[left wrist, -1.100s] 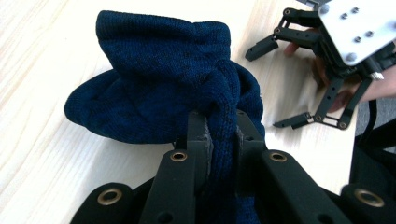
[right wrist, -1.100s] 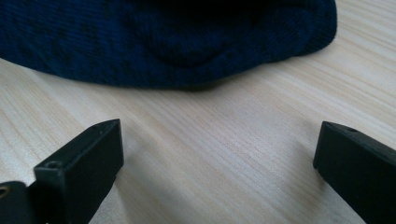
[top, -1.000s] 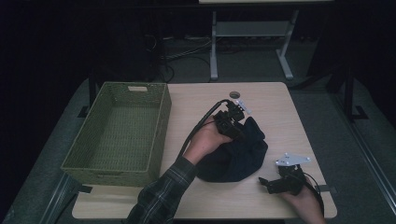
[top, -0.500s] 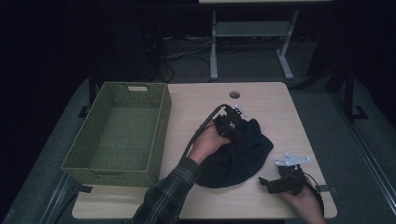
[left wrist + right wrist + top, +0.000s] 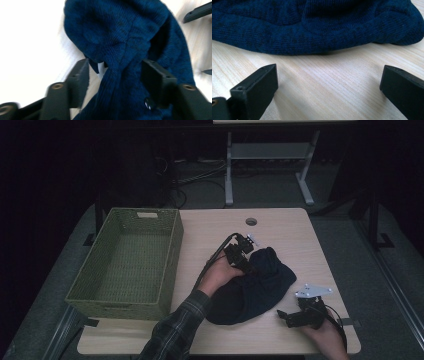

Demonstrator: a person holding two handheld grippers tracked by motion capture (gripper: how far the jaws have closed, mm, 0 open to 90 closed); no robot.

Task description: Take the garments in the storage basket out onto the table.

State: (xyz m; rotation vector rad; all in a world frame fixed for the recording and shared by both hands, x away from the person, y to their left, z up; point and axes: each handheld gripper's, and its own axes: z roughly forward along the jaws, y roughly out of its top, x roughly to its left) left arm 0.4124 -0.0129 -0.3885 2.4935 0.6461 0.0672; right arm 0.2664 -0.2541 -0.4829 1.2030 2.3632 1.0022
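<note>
A dark blue sweater (image 5: 250, 287) is released on the counter (image 5: 292, 227) as the left gripper (image 5: 113, 75) has just been opening; the right gripper (image 5: 328, 82) is held spread; jaws should be fully cleared before lifting.

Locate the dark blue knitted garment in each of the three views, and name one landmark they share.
High view: the dark blue knitted garment lies right of centre, right of the basket.
Left gripper view: it fills the middle, running between the open jaws.
Right gripper view: it spans the top.
Shared landmark: the pale wooden table.
</note>
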